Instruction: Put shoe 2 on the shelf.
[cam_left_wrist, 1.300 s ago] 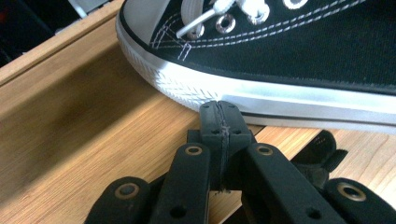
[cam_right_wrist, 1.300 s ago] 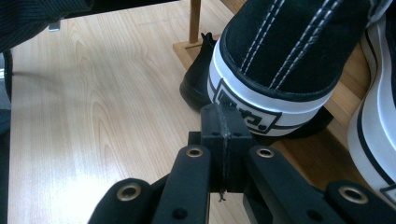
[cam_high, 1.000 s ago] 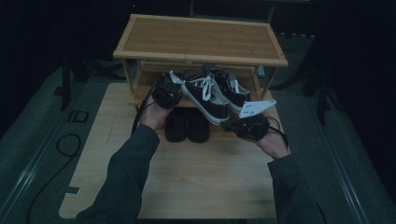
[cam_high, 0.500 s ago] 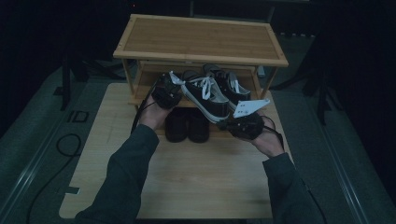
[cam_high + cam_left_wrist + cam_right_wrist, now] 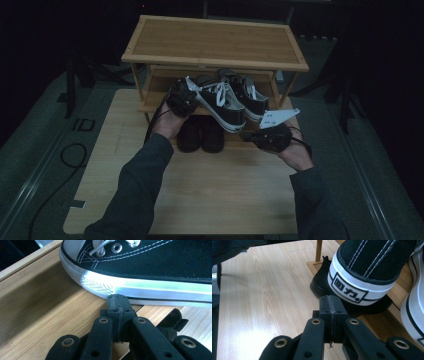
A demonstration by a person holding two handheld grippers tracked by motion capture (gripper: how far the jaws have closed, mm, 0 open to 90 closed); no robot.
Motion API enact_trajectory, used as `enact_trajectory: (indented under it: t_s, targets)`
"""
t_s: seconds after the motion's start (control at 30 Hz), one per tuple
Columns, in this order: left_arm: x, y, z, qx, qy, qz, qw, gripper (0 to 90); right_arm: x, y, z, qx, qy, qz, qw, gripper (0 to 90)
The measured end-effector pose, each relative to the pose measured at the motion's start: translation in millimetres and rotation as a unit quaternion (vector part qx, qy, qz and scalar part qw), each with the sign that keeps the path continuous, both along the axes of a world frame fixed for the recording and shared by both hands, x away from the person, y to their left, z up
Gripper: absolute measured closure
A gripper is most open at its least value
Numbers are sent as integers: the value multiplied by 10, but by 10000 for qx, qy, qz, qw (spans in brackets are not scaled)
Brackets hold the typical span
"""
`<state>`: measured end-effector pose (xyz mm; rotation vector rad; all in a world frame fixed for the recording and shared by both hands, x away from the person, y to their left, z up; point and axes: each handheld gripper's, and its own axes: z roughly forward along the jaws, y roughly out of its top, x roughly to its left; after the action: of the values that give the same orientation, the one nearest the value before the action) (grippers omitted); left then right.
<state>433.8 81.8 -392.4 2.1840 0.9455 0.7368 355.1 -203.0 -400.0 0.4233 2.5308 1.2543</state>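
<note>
Rack [image 5: 150, 107] shelf: two sneakers [image 5: 222, 102] | floor beneath: dark shoes [image 5: 200, 135] | both grippers' jaws pressed together, empty.

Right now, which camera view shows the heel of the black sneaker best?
The right gripper view: the sneaker's heel is close, its logo patch clear. The high view shows the whole sneaker small; the left gripper view shows its toe and side.
</note>
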Motion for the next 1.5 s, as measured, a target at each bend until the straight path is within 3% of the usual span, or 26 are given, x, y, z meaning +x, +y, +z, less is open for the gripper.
enact_trajectory:
  t_s: [0.3, 0.47, 0.57, 0.6, 0.63, 0.67, 0.7, 0.77, 0.9, 1.03, 1.2, 1.5]
  targets:
    - [98, -22, 2, -14, -2, 311, 9995, 900, -15, -21, 21, 40, -17, 18, 10000, 892]
    - [172, -17, 10, -47, 133, 504, 9986, 900, -12, 32, 33, 93, -62, 105, 9999, 891]
    - [177, -1, 7, -73, 147, 458, 9988, 900, -9, 88, 33, 98, -70, 150, 9998, 891]
    - [173, -6, -3, -203, 124, 457, 9987, 900, -7, 108, 35, 107, -96, 180, 9997, 890]
    - [173, 14, 5, -143, 156, 411, 9989, 900, -7, 126, 39, 134, -98, 198, 9997, 891]
    - [166, 4, -3, -286, 132, 428, 9986, 900, -4, 143, 43, 140, -103, 211, 9996, 890]
    - [166, 4, -3, -286, 132, 428, 9986, 900, -4, 143, 43, 140, -103, 211, 9996, 890]
    - [146, 34, 10, -94, 86, 260, 9996, 900, 24, 188, 52, 112, -129, 219, 9996, 892]
    - [130, 59, 10, -93, 79, 236, 9996, 900, 46, 204, 53, 111, -105, 187, 9997, 894]
    - [41, 186, 5, -42, 61, 145, 9999, 900, 112, 237, 35, 19, -134, -58, 9999, 899]
    - [-23, 232, 7, 8, 56, -4, 10000, 900, 118, 242, 28, 85, -123, -30, 9999, 900]
    - [-30, 243, 3, -56, 77, 33, 9999, 900, 112, 310, 21, 81, -162, 5, 9998, 900]
